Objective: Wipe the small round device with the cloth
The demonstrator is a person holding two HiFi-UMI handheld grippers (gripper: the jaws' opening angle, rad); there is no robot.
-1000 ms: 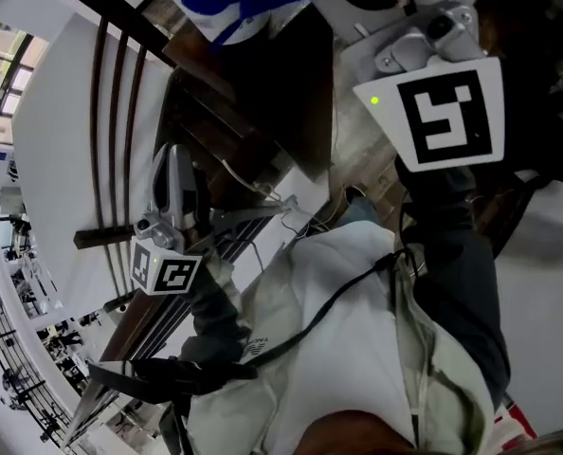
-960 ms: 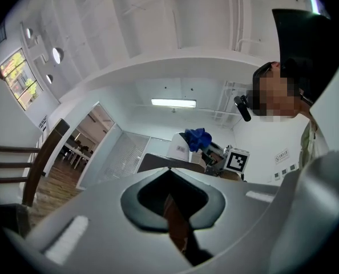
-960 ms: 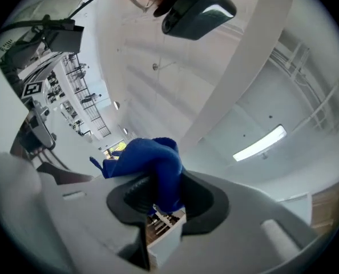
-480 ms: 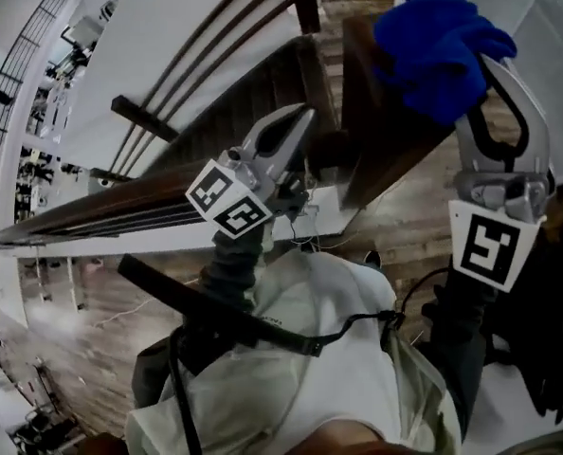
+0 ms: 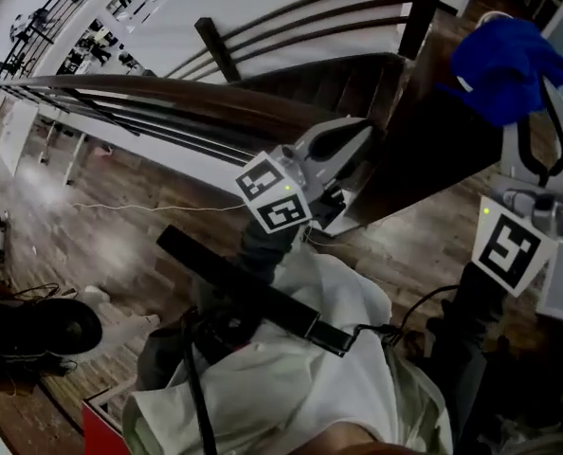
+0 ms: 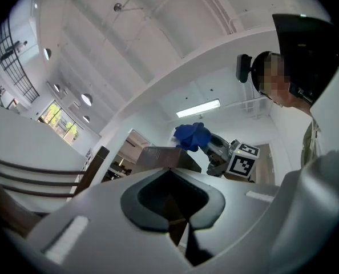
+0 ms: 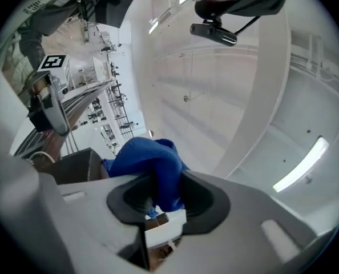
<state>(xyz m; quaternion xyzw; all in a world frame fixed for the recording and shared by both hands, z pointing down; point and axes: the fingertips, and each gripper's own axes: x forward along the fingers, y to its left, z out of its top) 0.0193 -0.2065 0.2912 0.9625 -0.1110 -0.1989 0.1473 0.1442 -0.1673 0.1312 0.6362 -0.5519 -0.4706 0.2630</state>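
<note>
Head view: the left gripper (image 5: 351, 137) is raised in front of the person with its jaws pressed together and nothing between them. The right gripper (image 5: 528, 112) is raised higher and pinches a blue cloth (image 5: 504, 60), which bulges past its tips. A dark wood slab (image 5: 395, 150) lies beyond both. The small round device shows nowhere here

Left gripper view: the left gripper (image 6: 172, 196) has its pads meeting, empty. Past them are the slab (image 6: 164, 157) and, further off, the cloth (image 6: 192, 136) in the other gripper. No device here either

Right gripper view: the right gripper (image 7: 164, 201) is clamped on a fold of the cloth (image 7: 144, 158), and most of the bundle stands loose above the pads

The cloth looks soft, light and limp. It should fold round a curved face easily, and the loose bulge is the part to wipe with. The grip on one fold seems enough. The device is unseen, so this is a guess: a small round thing may skid or roll under a wipe, and the empty left gripper would best steady it at its rim
</note>
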